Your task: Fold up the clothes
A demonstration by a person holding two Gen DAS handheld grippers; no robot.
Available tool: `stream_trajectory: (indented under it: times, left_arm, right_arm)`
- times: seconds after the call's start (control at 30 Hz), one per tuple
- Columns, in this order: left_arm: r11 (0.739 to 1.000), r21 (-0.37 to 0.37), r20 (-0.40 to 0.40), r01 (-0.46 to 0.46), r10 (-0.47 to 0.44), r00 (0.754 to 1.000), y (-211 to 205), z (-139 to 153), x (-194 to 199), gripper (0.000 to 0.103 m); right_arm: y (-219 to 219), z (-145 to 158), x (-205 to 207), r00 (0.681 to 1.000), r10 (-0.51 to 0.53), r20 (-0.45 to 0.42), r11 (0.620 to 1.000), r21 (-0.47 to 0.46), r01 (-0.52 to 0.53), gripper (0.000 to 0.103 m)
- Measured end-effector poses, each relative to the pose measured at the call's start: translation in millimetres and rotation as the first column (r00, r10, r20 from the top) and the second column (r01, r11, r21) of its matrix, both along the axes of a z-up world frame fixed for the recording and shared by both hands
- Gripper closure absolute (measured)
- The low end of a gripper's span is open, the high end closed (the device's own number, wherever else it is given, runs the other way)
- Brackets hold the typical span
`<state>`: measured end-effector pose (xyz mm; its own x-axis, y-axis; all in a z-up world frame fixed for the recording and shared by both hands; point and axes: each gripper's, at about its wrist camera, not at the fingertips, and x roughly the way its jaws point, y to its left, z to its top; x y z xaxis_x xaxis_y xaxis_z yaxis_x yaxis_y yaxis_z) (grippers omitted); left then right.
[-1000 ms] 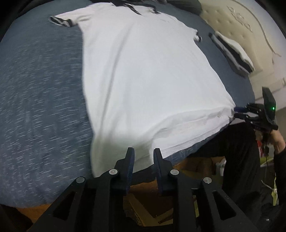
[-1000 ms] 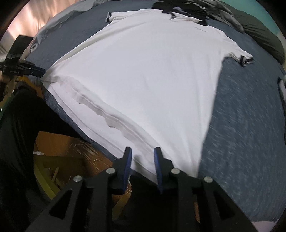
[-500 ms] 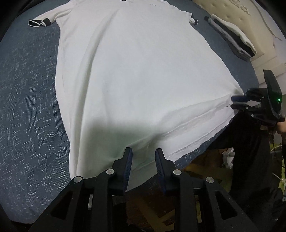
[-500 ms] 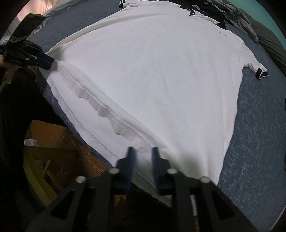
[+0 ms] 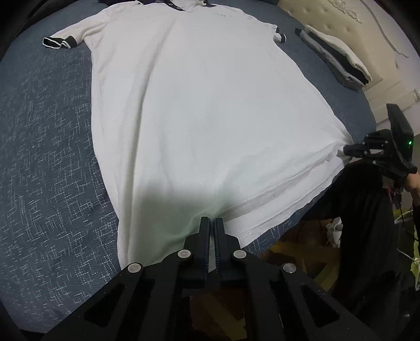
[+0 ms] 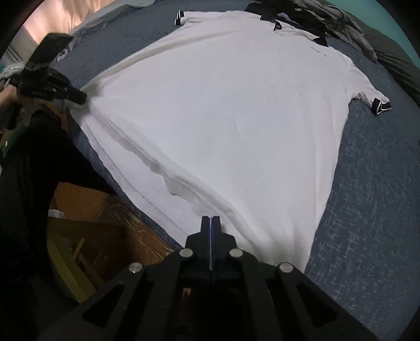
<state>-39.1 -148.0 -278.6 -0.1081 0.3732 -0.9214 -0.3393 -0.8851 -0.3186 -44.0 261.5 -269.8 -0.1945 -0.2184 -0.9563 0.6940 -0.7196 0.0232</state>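
White cotton-like fabric fills both views: a polo shirt [image 5: 204, 110] with black-trimmed sleeves and a dark collar is spread flat, front up, on the blue-grey bed [image 5: 47, 162], its collar at the far side and its hem lying along the near edge of the mattress. The hem is seen slightly rucked, with the stitched lower layer showing below the upper one.

The left gripper [image 5: 211, 223] is clenched on the hem near one bottom corner, with fabric pinched between the closed jaws. The right gripper [image 6: 210, 221] is likewise clamped on the hem near the opposite bottom corner; in the left wrist view it is seen at the shirt's corner, where the cloth is drawn into a small point. Both are angled steeply downward, which suits a pinch on an edge lying flat.

The two corners appear to be taken together so that the hem can be lifted evenly and carried toward the collar, keeping the fold straight. The fold itself is judged not yet begun, as the body of the shirt lies flat.

A stack of folded clothes [image 5: 338, 57] is placed against the padded headboard [image 5: 349, 23], presumably as finished work. A heap of dark unfolded garments [image 6: 349, 28] is left beyond the collar, well apart from the hem.
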Motion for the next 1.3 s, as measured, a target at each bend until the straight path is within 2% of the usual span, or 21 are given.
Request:
stream_trajectory:
  times: [0.03,0.07,0.1,0.17,0.33,0.37,0.5,0.53,0.6,0.73,0.9,0.97,1.03,1.17,1.3]
  left_arm:
    - [1.000,0.001,0.001,-0.001,0.001,1.000,0,0,0,0.100]
    - [1.000,0.000,0.001,0.001,-0.001,1.000,0,0,0,0.100]
    - [1.000,-0.003,0.001,0.005,-0.005,1.000,0,0,1,0.100]
    - [1.000,-0.005,0.003,0.007,-0.007,1.000,0,1,1,0.100]
    - [1.000,0.001,0.000,-0.005,0.005,1.000,2,5,-3,0.100]
    - [1.000,0.002,-0.001,-0.008,0.008,1.000,3,6,-4,0.100]
    - [1.000,0.006,-0.003,-0.012,0.012,1.000,2,8,-6,0.100]
    - [1.000,0.008,-0.004,-0.013,0.013,1.000,3,8,-5,0.100]
    - [1.000,0.013,-0.008,-0.016,0.016,1.000,7,11,-7,0.100]
    - [0.999,0.023,-0.015,-0.023,0.024,1.000,-1,17,-12,0.100]
    - [0.999,0.043,-0.027,-0.033,0.034,0.999,1,23,-14,0.100]
    - [0.998,0.047,-0.030,-0.040,0.041,0.999,1,23,-15,0.100]
    - [0.998,0.049,-0.033,-0.044,0.046,0.998,1,24,-16,0.100]
    - [0.997,0.054,-0.039,-0.047,0.049,0.998,4,27,-17,0.100]
    - [0.997,0.056,-0.040,-0.044,0.046,0.998,6,28,-17,0.100]
  right_arm:
    - [-3,-1,1,1.000,-0.003,-0.007,1.000,0.014,0.003,0.083]
    - [-6,-3,2,1.000,-0.009,-0.011,1.000,0.019,0.009,0.075]
    - [-5,-4,0,1.000,-0.018,-0.003,1.000,0.011,0.018,0.072]
    - [-6,-7,-3,0.999,-0.028,0.017,1.000,-0.002,0.029,0.072]
    - [-14,-18,-4,1.000,0.021,0.020,0.998,0.060,-0.022,0.072]
    - [-14,-19,-5,0.999,0.024,0.022,0.998,0.057,-0.026,0.072]
    - [-7,-17,-11,0.999,0.024,0.033,0.999,0.027,-0.024,0.096]
    - [-4,-16,-13,0.999,0.021,0.036,1.000,0.022,-0.021,0.099]
    - [0,-15,-15,0.999,0.017,0.030,0.999,0.032,-0.018,0.102]
    - [7,-11,-16,1.000,0.006,0.019,1.000,0.029,-0.007,0.103]
    - [11,4,-15,1.000,-0.004,0.016,0.999,-0.044,0.005,0.103]
    - [5,7,-14,1.000,0.009,0.016,0.999,-0.036,-0.008,0.098]
    - [-3,8,-13,0.999,0.043,0.001,0.999,-0.007,-0.043,0.067]
    - [-12,6,-15,0.998,0.064,-0.008,0.998,0.007,-0.064,0.067]
    - [-27,-7,-21,0.996,0.091,-0.001,0.993,0.075,-0.090,0.067]
